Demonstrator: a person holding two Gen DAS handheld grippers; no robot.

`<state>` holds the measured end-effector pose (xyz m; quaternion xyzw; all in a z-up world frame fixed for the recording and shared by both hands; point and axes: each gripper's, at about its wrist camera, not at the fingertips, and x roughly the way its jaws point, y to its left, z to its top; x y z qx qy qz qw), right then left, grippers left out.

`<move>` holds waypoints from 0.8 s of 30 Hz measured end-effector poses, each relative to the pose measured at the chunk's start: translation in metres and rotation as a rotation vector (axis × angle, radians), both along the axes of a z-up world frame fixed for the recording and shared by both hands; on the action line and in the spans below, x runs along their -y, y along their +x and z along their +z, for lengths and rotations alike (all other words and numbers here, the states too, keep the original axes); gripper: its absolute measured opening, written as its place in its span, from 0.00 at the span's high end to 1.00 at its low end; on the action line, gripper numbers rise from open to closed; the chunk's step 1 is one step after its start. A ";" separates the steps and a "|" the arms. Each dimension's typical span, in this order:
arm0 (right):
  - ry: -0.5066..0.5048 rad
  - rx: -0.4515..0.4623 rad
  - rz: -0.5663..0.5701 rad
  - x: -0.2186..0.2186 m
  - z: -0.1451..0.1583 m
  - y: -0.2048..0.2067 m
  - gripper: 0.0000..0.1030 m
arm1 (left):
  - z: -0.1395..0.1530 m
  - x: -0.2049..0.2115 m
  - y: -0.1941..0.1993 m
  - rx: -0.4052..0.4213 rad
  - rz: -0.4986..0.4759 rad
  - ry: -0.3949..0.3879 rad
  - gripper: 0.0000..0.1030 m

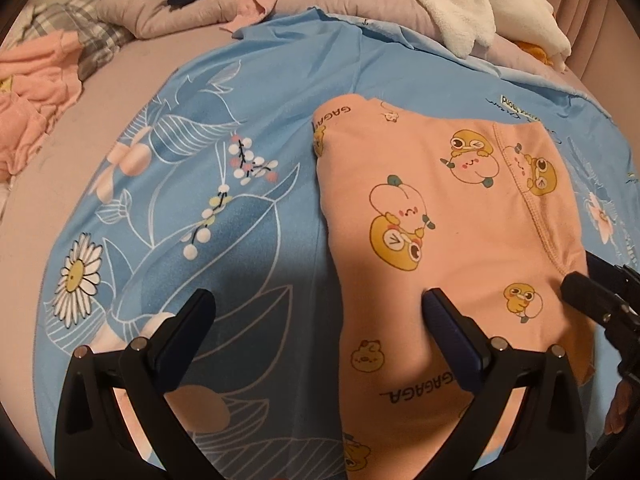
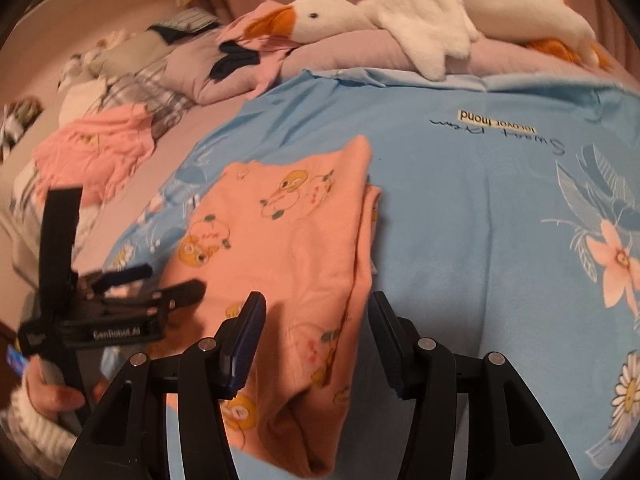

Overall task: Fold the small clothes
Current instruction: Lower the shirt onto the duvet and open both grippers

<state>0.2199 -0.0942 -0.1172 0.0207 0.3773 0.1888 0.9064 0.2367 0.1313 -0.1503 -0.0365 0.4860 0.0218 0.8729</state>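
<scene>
While it lay flat: the orange cloth (image 1: 452, 240) was on the blue sheet (image 1: 192, 184).
Left tongs (image 1: 320, 312): wide open, holding nothing.
Right tongs (image 2: 316, 312): open over the cloth's near right edge.

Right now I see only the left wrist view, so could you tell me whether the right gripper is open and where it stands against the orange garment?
Observer: The right gripper is open. One finger is over the orange garment, the other over the blue sheet, with the garment's side edge between them and nothing pinched.
Operator: Thank you. Is that edge a single layer?
Observer: No, a second layer peeks out beneath it near the far corner.
Operator: And the white fluffy thing at the top of my view?
Observer: It is a plush goose, lying with its orange bill pointing away from the right gripper's side.
</scene>
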 end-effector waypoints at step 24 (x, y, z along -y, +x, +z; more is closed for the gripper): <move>0.026 -0.063 -0.011 0.005 -0.022 -0.006 0.46 | -0.003 -0.002 -0.005 -0.023 0.023 -0.080 0.00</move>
